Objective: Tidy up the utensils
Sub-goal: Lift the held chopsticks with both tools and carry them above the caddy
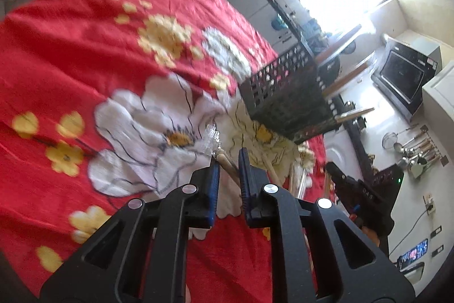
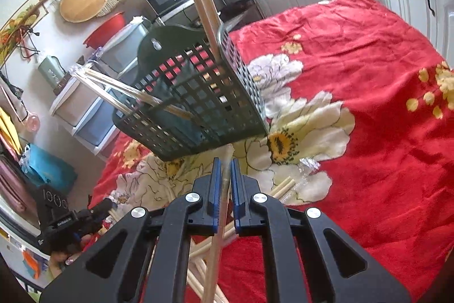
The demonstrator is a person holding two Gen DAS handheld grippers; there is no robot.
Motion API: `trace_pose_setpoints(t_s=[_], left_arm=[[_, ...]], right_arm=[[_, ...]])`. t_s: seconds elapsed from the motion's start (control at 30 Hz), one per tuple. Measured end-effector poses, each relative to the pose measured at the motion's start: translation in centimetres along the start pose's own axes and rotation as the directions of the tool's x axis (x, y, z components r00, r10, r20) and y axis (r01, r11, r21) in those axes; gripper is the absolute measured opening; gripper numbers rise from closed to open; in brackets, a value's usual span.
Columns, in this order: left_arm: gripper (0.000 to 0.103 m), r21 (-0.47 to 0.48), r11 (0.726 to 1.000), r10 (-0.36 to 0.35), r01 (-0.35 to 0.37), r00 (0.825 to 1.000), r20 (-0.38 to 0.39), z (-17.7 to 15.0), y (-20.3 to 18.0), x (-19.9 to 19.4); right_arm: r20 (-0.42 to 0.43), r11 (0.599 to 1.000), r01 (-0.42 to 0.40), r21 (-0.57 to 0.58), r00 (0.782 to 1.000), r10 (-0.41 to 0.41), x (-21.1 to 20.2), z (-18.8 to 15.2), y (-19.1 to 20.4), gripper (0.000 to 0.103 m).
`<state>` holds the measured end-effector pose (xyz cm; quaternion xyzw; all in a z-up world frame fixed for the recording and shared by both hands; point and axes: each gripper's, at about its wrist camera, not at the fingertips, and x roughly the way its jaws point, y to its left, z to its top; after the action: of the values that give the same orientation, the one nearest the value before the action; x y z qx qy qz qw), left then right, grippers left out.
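Red plush cloth with white and yellow flowers (image 1: 85,53) fills the left and centre of the left wrist view. At lower centre the left gripper (image 1: 228,161) has its blue-padded jaws clamped on a pale wooden utensil handle (image 1: 228,168) whose clear wrapped tip (image 1: 211,139) pokes out just above the pads. Upper right of it stands a dark perforated utensil basket (image 1: 283,95), wooden sticks jutting from its right side. In the right wrist view the same basket (image 2: 195,98) sits centre-left, tilted in frame, holding upright wooden handles (image 2: 201,7) and clear-wrapped sticks (image 2: 113,87) leaning out to the left. Below it the right gripper (image 2: 224,163) is closed on a wooden stick (image 2: 218,232) running down between the jaws. More loose sticks (image 2: 281,185) lie on the cloth just right of the gripper.
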<state>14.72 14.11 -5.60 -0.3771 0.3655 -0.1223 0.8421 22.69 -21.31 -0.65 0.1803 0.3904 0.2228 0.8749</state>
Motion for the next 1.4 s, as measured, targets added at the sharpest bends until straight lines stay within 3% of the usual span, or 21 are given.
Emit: trace_pose_setpoints(t_s=[0.1,0.2,0.53,0.93,1.4], left_arm=[[0.007,0.001,1.000,-0.002,0.002,0.999,0.043,0.7,-0.2,-1.3],[0.005,-0.021,0.998,-0.065,0.066,0.996,0.065,1.4,-0.6,-2.4],[0.003,0.108,0.992,-0.083,0.064,0.978,0.190,2.8,-4.9,-5.8],[0.003,0.228,0.969,-0.143,0.092,0.965,0.219,2.5,-9.3,-7.0],[0.003,0.315,0.941,-0.195,0.123,0.958,0.209,2.7,-13.1,-5.7]], right_arm=[[0.031,1.000,-0.010,-0.014,0.999,0.010,-1.0,0.4,0.6,0.006],[0.051,0.999,-0.026,-0.027,0.998,0.027,-1.7,0.8,1.2,0.006],[0.103,0.993,-0.083,-0.079,0.990,0.091,-4.1,1.4,3.9,0.006],[0.223,0.979,-0.123,-0.164,0.962,0.159,-8.2,2.4,6.9,0.006],[0.378,0.980,-0.075,-0.185,0.915,0.141,-12.2,3.3,7.1,0.006]])
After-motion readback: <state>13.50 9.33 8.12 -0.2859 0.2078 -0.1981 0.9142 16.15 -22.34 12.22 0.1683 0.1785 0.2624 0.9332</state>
